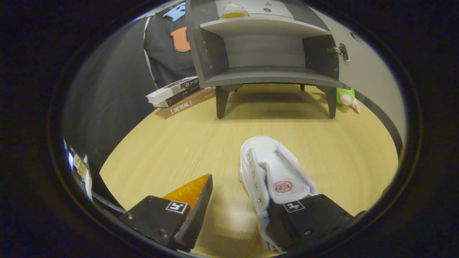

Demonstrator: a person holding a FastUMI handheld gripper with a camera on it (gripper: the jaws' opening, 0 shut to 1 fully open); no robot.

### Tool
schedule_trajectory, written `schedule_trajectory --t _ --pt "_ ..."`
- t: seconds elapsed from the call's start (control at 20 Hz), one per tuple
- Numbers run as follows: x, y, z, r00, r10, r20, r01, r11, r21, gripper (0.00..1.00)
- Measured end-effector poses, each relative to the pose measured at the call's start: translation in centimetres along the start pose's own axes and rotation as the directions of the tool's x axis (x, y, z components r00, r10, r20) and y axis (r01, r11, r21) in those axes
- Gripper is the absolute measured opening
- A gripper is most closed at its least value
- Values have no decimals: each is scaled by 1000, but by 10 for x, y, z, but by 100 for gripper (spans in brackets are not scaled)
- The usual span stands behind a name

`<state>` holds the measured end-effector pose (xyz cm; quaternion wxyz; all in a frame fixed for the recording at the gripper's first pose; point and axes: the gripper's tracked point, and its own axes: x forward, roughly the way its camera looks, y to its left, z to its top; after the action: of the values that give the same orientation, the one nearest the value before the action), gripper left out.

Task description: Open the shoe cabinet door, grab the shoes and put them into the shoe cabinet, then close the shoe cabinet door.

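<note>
In the upper left of the frame, three books (179,96) lay in a slanted stack on the wooden table (172,143), just beside the left leg of the cabinet. In the lower left, the left finger (195,200) of the gripper (236,200) stood over the bare table, touching nothing. The fingers were wide apart. The right finger was in the lower middle, and its tip was hidden inside or behind the white shoe (267,168), so I cannot tell if it pressed on the shoe. The shoe lay on the table at that finger, with its toe pointing away toward the cabinet and well apart from it. The cabinet (265,53) stood at the top middle on short legs, its front open, with two shelves showing. The lower shelf held nothing. The door (362,71) hung open on the right side, with a hinge showing at its edge. Below it, at the right leg, a green and pink soft toy (347,97) lay on the table.
</note>
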<state>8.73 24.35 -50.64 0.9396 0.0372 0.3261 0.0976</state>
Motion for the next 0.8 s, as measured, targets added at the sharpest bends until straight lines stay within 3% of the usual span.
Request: schedule_trajectory --t 0.1,0.15,0.2,0.3,0.55,0.8 --pt "1 -13 -3 998 -51 -34 52 998 24 57" --pt "-1 -17 -2 998 -55 -41 57 998 37 36" --pt "0 -15 -2 997 -45 -59 47 998 37 25" --pt "-3 -14 2 997 -44 -67 47 998 43 16" --pt "-35 -21 23 998 -58 -34 60 996 58 13" --pt "-81 -28 79 995 -71 70 64 994 92 13"
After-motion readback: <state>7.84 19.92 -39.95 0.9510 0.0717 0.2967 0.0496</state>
